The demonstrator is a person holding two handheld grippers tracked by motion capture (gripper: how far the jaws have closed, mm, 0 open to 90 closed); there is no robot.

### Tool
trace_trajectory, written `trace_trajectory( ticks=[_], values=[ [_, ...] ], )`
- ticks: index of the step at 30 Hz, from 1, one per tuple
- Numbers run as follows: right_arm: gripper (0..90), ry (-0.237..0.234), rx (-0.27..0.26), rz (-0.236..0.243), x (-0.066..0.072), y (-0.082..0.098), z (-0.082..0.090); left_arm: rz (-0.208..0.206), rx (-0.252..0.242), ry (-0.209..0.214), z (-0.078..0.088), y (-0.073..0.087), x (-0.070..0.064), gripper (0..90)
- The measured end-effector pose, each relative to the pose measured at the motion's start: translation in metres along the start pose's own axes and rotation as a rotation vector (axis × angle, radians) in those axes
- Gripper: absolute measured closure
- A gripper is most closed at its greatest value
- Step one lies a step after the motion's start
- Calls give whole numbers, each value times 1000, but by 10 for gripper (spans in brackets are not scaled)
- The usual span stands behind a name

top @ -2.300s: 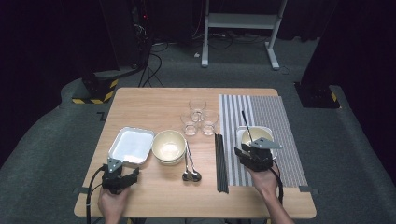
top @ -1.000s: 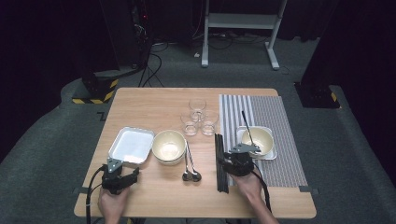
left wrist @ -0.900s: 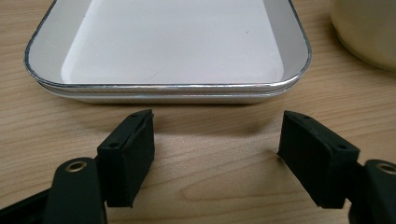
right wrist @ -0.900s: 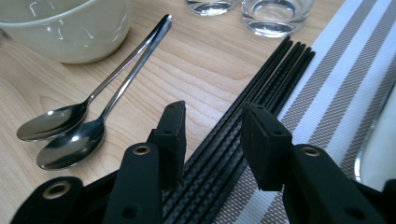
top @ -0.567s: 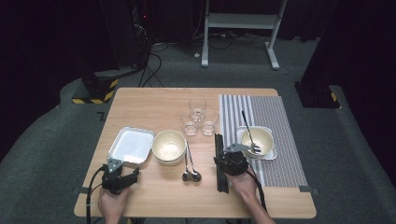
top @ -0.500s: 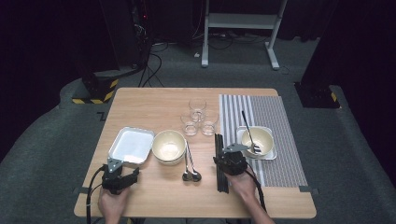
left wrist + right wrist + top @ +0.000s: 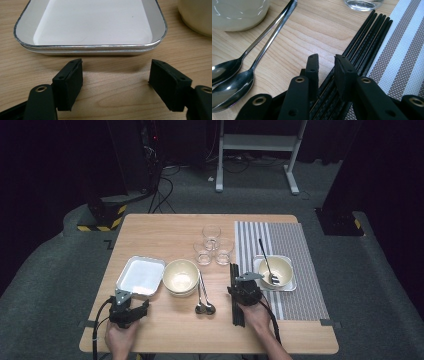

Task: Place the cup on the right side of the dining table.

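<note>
Chopsticks (image 7: 235,295), a black bundle lying on the bare wood just left of the striped placemat (image 7: 295,245), were what I went for. My right gripper (image 7: 325,67) sat low over the near part of that bundle, jaws straddling a few sticks. They had just been closing, and a narrow gap was left; I couldn't tell if the pads pressed yet, so call it not gripped. In the high view the right gripper (image 7: 246,289) had come left off the placemat, where it sat a couple of seconds earlier by the bowl with a spoon (image 7: 272,270) on its tray, and dropped onto the sticks. My read: the reach was done, the pinch was the step in hand, the lift not begun.

Just left of the sticks lay two spoons (image 7: 202,306), touching, bowls toward me. Next left, the cream bowl (image 7: 181,276), then the white tray (image 7: 140,276). Three glasses (image 7: 212,247) clustered farther back, near mid-table.

My left gripper (image 7: 116,77) hadn't moved from the near left, resting just short of the tray's near rim, jaws wide apart, nothing between them.

Risk, as I judged it: thin sticks packed tight, so grabbing too many or having one slip.
</note>
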State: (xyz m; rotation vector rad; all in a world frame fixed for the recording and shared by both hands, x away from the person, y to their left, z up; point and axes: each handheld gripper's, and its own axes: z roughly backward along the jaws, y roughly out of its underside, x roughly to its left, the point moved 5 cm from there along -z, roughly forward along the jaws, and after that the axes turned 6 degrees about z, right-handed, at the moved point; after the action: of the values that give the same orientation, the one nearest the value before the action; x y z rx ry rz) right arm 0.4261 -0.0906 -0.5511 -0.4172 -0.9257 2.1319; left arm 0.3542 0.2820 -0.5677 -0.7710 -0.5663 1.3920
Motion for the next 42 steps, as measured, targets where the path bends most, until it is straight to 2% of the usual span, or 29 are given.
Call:
trace_trajectory(
  ticks=[10, 28, 42],
  values=[
    [749, 19, 8, -10, -2, 0, -4, 0, 0, -1, 0, 0, 0, 272],
    [759, 28, 10, -2, -1, -2, -4, 0, 0, 0, 0, 0, 0, 271],
    [761, 31, 33, 0, 0, -3, -8, 1, -1, 1, 0, 0, 0, 271]
  ],
)
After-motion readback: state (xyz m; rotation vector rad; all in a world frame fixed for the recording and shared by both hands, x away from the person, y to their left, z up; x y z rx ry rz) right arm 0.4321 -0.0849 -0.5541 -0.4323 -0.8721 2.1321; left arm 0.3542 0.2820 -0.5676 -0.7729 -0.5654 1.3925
